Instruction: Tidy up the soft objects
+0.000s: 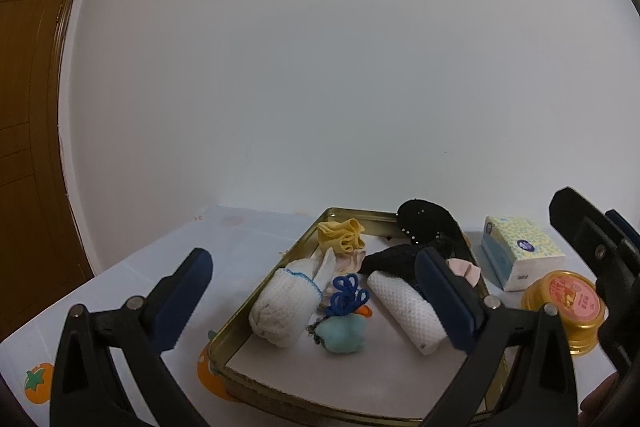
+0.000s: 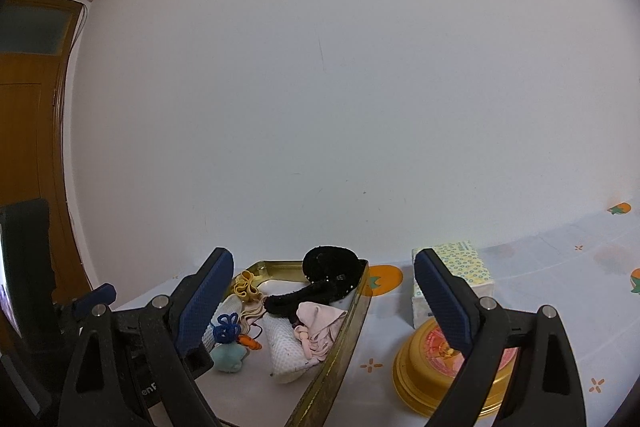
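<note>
The left gripper [image 1: 314, 297] and right gripper [image 2: 324, 301], both spread and empty, are being held low in frame over the tin [image 1: 256, 401], seemingly because its soft things are already gathered.

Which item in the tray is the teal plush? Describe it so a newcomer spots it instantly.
Start at the gold metal tray on the fruit-print tablecloth. Near its front, two white waffle-knit rolls lie side by side, left roll and right roll. The teal plush sits between them: the only teal thing, small and rounded, with a blue cord loop on top.
</note>
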The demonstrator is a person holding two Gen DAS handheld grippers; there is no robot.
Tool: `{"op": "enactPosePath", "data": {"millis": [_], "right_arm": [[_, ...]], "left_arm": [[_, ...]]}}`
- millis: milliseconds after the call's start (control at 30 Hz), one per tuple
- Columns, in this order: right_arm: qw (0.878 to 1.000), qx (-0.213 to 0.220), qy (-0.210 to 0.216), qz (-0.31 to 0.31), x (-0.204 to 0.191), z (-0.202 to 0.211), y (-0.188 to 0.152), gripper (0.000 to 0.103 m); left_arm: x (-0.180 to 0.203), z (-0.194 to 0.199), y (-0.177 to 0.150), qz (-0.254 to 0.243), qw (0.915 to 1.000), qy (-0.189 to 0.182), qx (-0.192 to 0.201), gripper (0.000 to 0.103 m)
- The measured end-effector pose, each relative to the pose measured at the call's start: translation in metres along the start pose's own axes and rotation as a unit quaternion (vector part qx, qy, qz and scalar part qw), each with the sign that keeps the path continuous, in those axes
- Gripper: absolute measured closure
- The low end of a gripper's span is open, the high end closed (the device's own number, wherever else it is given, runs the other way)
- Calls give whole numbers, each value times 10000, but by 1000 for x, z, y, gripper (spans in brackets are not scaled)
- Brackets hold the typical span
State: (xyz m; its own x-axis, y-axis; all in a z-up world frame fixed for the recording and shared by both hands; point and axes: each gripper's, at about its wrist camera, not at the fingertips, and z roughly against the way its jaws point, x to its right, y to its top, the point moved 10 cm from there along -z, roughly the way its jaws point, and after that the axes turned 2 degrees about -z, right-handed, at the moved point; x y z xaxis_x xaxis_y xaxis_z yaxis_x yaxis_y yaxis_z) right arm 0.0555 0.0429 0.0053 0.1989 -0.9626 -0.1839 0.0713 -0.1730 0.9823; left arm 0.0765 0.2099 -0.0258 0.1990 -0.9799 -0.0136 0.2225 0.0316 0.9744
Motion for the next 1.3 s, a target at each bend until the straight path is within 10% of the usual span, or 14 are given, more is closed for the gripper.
{"op": "enactPosePath", "data": {"millis": [1300], "right_arm": [[9999, 117, 44, 20, 1, 5, 5, 7]], "left_arm": [[2, 0, 0, -7, 10000, -60, 43, 0]]}}
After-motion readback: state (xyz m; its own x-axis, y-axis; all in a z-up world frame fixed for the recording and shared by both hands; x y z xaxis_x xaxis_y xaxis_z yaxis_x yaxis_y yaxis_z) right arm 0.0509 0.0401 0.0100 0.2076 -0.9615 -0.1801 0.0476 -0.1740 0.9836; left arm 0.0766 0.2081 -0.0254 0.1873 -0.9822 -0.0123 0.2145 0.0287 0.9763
